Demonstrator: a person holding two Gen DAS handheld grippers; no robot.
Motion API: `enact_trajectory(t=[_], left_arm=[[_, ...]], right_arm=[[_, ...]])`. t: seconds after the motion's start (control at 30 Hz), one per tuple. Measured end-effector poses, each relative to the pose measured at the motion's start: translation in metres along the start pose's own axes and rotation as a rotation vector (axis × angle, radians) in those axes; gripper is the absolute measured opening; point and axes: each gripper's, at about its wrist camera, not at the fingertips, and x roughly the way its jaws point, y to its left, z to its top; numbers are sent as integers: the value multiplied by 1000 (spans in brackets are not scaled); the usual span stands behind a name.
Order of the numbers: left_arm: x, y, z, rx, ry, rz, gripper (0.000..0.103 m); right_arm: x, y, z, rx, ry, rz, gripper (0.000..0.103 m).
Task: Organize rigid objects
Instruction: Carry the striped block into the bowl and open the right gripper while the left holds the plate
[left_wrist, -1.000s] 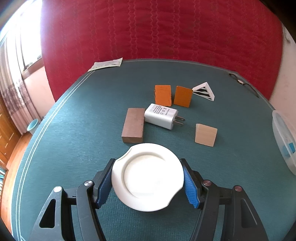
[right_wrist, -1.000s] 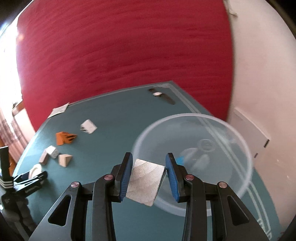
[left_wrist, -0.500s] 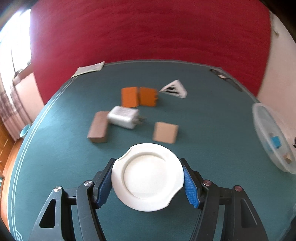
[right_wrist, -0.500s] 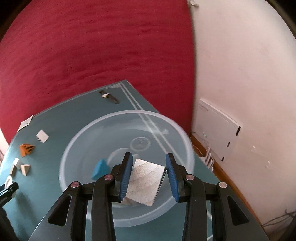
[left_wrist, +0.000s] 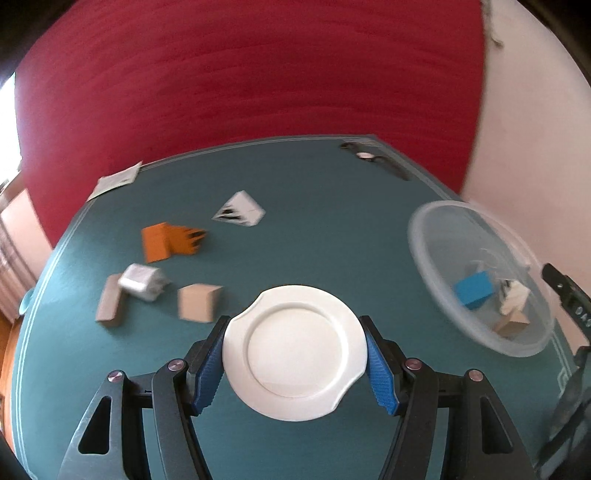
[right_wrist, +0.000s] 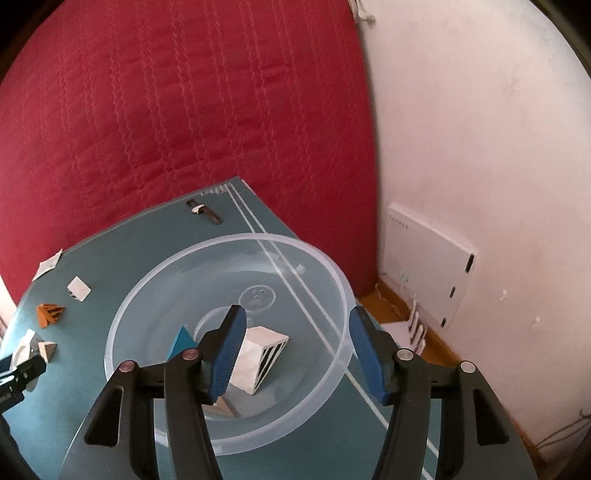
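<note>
My left gripper (left_wrist: 293, 363) is shut on a small white plate (left_wrist: 295, 354) and holds it above the green table. My right gripper (right_wrist: 297, 354) is open and empty above the clear plastic bowl (right_wrist: 332, 273). In the bowl lie a white striped wedge block (right_wrist: 264, 360), a blue block (right_wrist: 181, 341) and a wooden piece (right_wrist: 223, 408). The bowl also shows at the right of the left wrist view (left_wrist: 443, 218). On the table left of the plate lie orange blocks (left_wrist: 170, 240), a white striped wedge (left_wrist: 240, 210), a white charger (left_wrist: 142, 282), a brown block (left_wrist: 109, 306) and a tan cube (left_wrist: 199, 301).
A paper slip (left_wrist: 116, 179) lies at the table's far left edge. A dark clip-like object (right_wrist: 203, 211) lies at the far corner. The red quilted backdrop (right_wrist: 184, 110) stands behind the table. The white wall with a white box (right_wrist: 428, 266) is at the right, past the table edge.
My right gripper has opened and dropped its block into the bowl. My left gripper has swung right with the plate, bringing the bowl further into its view.
</note>
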Motion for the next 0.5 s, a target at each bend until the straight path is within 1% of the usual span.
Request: enact_trajectory(t=[0.2,0.5], left_arm=[[2,-45,13,98,-30,-62,70],[17,-80,25,145,-10,-134,70]], right_arm=[[-6,-1,-2,5,-51,-34,59],[-4,-7,-1,35,-48,-38,59]])
